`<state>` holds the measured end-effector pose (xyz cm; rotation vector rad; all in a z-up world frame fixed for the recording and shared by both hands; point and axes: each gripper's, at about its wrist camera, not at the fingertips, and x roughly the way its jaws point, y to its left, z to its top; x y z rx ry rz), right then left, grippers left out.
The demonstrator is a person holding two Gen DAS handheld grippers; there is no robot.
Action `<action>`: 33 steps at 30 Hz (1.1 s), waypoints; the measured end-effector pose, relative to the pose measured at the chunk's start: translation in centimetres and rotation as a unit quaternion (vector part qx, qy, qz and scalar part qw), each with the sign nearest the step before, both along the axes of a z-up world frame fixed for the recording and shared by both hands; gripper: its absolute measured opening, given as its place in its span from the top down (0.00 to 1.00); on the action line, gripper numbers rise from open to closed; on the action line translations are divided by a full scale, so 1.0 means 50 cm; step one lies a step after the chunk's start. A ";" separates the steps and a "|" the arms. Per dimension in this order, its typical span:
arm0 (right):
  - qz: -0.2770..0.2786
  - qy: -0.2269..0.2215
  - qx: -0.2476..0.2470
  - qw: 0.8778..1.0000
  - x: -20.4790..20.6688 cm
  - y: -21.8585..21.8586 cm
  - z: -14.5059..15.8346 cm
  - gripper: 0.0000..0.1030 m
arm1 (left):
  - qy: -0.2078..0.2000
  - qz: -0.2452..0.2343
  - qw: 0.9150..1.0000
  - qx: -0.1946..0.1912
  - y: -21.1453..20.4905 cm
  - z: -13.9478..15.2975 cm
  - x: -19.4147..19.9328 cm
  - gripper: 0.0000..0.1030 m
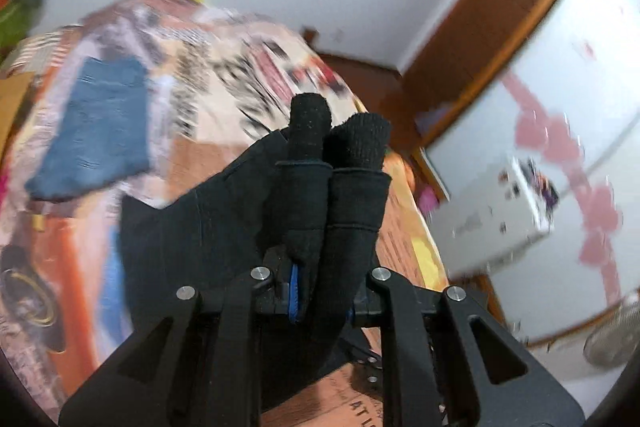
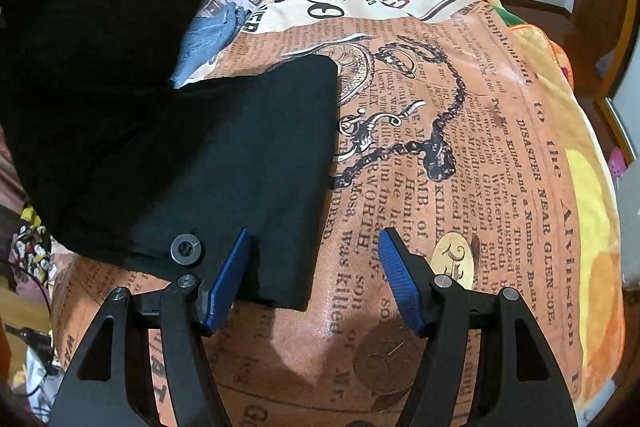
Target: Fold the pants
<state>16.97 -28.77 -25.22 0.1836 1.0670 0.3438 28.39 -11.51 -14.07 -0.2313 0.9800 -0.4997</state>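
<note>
The left gripper (image 1: 340, 147) has its jaws clamped tight on a fold of the black pants (image 2: 224, 155), with dark cloth draped over both of its fingers and hanging down toward the bed. The right gripper (image 2: 314, 279) hovers over the bedspread (image 2: 460, 187) with its jaws about half open and nothing between them; its left blue pad (image 2: 226, 283) sits just over the near edge of the pants, beside a grey button (image 2: 186, 247).

The pants lie partly flat on the bed, one portion lifted up at the left of the right wrist view. The step in hand looks like carrying the lifted part over onto the flat part. To do it well, the lifted edge should be kept taut and laid square with the flat edge, while the right gripper pins the near hem so nothing slides.

A folded pair of blue jeans (image 1: 96, 123) rests farther up the bed.

The bedspread carries newspaper print: "DISASTER NEAR GLENCOE", "Supplement to the", "was killed".
</note>
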 end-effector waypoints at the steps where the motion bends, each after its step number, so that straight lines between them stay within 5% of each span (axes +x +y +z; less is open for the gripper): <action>1: 0.000 0.000 0.002 1.000 -0.001 0.000 0.000 0.39 | 0.016 -0.018 1.000 0.008 -0.033 -0.029 -0.002 0.84; 7: -0.003 0.003 0.015 1.000 -0.014 -0.012 -0.002 0.39 | 0.076 -0.090 0.990 0.076 -0.136 -0.173 -0.042 0.84; 12: -0.004 0.004 0.017 1.000 -0.024 -0.017 0.001 0.39 | 0.085 -0.099 0.988 0.087 -0.142 -0.196 -0.065 0.83; 14: -0.006 0.004 0.015 1.000 -0.030 -0.018 0.005 0.39 | 0.085 -0.104 0.988 0.080 -0.137 -0.182 -0.073 0.77; 16: -0.008 0.005 0.014 1.000 -0.032 -0.019 0.006 0.39 | 0.087 -0.117 0.987 0.073 -0.136 -0.165 -0.081 0.53; 18: -0.010 0.006 0.014 1.000 -0.036 -0.018 0.009 0.39 | 0.062 -0.119 0.989 0.069 -0.131 -0.138 -0.092 0.43; 26: -0.008 0.004 0.000 1.000 -0.046 -0.011 0.017 0.39 | -0.022 -0.024 0.993 0.114 -0.044 -0.045 -0.025 0.23; 30: -0.007 0.002 -0.003 1.000 -0.049 -0.009 0.023 0.39 | -0.012 0.012 0.988 0.154 0.009 -0.065 0.070 0.22; 33: -0.007 0.002 -0.002 1.000 -0.050 -0.010 0.023 0.39 | 0.009 0.026 0.976 0.215 0.031 -0.111 0.150 0.22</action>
